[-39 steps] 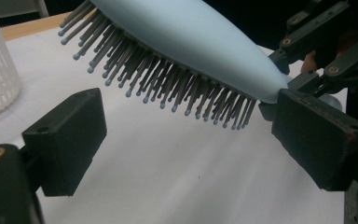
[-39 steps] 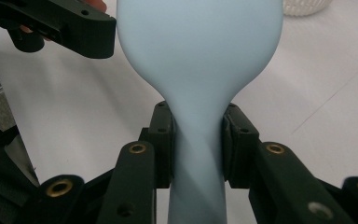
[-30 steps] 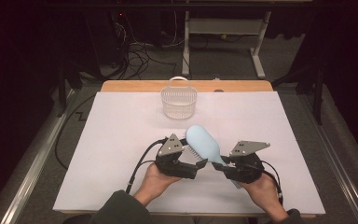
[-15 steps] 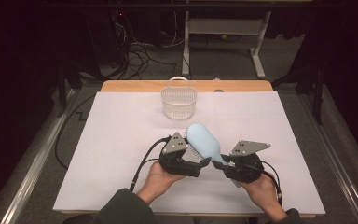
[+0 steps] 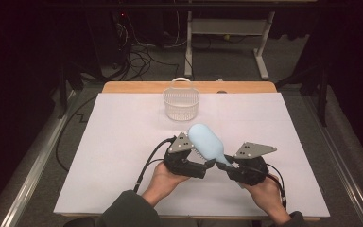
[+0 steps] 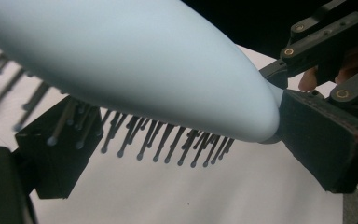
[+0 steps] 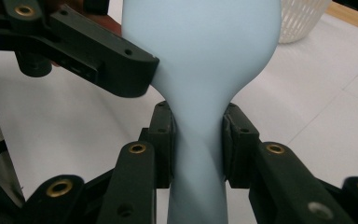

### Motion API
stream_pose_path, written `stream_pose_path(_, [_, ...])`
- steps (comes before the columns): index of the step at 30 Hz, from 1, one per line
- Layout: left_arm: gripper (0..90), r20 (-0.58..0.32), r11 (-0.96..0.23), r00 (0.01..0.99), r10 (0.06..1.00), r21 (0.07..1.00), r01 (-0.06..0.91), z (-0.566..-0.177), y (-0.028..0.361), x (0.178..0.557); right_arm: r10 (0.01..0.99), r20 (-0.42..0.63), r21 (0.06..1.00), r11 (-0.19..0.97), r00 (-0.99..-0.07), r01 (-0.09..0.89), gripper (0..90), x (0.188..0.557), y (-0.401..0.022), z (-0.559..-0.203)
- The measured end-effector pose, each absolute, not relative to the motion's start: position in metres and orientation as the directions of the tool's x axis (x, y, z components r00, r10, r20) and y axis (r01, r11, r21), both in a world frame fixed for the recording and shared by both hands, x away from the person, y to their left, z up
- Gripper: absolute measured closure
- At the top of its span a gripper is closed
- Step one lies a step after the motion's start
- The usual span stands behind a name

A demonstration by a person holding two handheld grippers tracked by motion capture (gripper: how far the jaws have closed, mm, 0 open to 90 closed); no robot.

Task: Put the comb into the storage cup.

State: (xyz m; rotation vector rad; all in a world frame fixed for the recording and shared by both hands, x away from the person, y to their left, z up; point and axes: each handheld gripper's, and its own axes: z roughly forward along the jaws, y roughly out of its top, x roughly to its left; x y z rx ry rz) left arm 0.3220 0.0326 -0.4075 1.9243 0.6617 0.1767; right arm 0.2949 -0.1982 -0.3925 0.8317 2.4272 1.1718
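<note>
Two hand-held grippers meet over a white-covered counter [image 5: 123, 142] around a single pale blue hairbrush [image 5: 207, 144], which is lifted off the surface near the front middle of the counter, between the person's two hands. The right gripper [image 7: 197, 140] has its two black jaws closed on the narrow neck of the brush, where the handle widens into the head; in the right gripper view the pads press against both sides of the neck and the broad blue head rises away from them. In the high view that gripper [image 5: 227, 166] sits under the person's right hand, with the brush slanting up and to the left from it.

The left gripper [image 5: 204, 163], in the person's left hand, comes in from the other side at the brush head. In the left gripper view its jaws stand apart: one pad lies among the dark, ball-tipped bristles [image 6: 168, 144] under the head, the other sits at the tapered end of the head by the neck, but whether the pads actually press on the brush cannot be told. The bristles point down toward the counter.

Farther back, near the counter's wooden far edge, a small white plastic basket [image 5: 181, 100] with a hoop handle stands upright, well apart from the brush and both grippers.
</note>
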Motion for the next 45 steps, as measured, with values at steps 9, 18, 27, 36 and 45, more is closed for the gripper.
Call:
stream_pose_path(9, [14.1,-0.229,-0.296,0.836,0.498,0.861,0.412,-0.405,0.028,0.326,0.620,-0.013,0.785,0.492,-0.785,0.376,70.4,0.297,-0.197,-0.393])
stream_pose_path(18, [21.1,-0.285,-0.258,0.820,0.496,0.853,0.453,-0.402,0.031,0.327,0.620,-0.045,0.767,0.524,-0.783,0.371,70.5,0.297,-0.191,-0.394])
stream_pose_path(27, [28.0,-0.340,-0.260,0.807,0.483,0.825,0.503,-0.400,0.034,0.329,0.621,-0.068,0.755,0.543,-0.781,0.367,70.6,0.297,-0.186,-0.395])
stream_pose_path(36, [36.2,-0.387,-0.243,0.795,0.466,0.809,0.536,-0.397,0.040,0.332,0.615,-0.074,0.751,0.552,-0.785,0.362,70.5,0.300,-0.183,-0.395])
stream_pose_path(45, [46.2,-0.391,-0.238,0.806,0.445,0.816,0.527,-0.391,0.044,0.330,0.602,-0.088,0.739,0.574,-0.794,0.353,70.5,0.302,-0.178,-0.398])
